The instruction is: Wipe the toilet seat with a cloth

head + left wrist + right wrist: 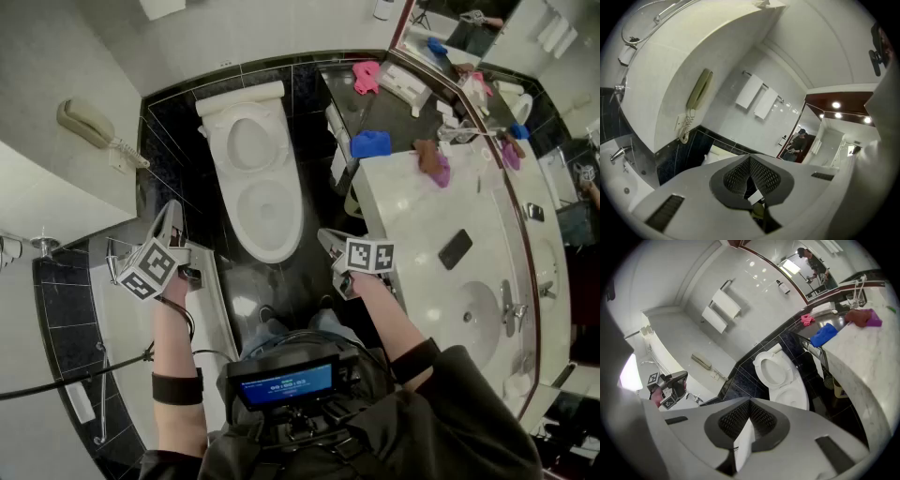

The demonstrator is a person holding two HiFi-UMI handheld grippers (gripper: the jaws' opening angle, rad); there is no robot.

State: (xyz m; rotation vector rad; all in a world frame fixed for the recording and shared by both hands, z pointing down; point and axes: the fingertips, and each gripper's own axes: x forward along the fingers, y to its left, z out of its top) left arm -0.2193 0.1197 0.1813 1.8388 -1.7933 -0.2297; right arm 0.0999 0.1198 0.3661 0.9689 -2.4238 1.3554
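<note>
The white toilet (265, 202) stands straight ahead on black tiles with its lid raised; it also shows in the right gripper view (785, 380). A blue cloth (370, 143) lies on the dark shelf to the toilet's right, a pink cloth (366, 77) farther back, and a brown and purple cloth (433, 161) on the marble counter. My left gripper (172, 214) hovers left of the bowl, shut and empty. My right gripper (328, 240) hovers right of the bowl, shut and empty. Neither touches a cloth or the toilet.
A wall phone (89, 124) hangs at the left, above the bathtub edge (211, 300). The marble counter (422, 225) at the right carries a sink (478, 314) and a black phone (456, 248). A mirror (487, 56) runs behind it. Towels (757, 96) hang on the far wall.
</note>
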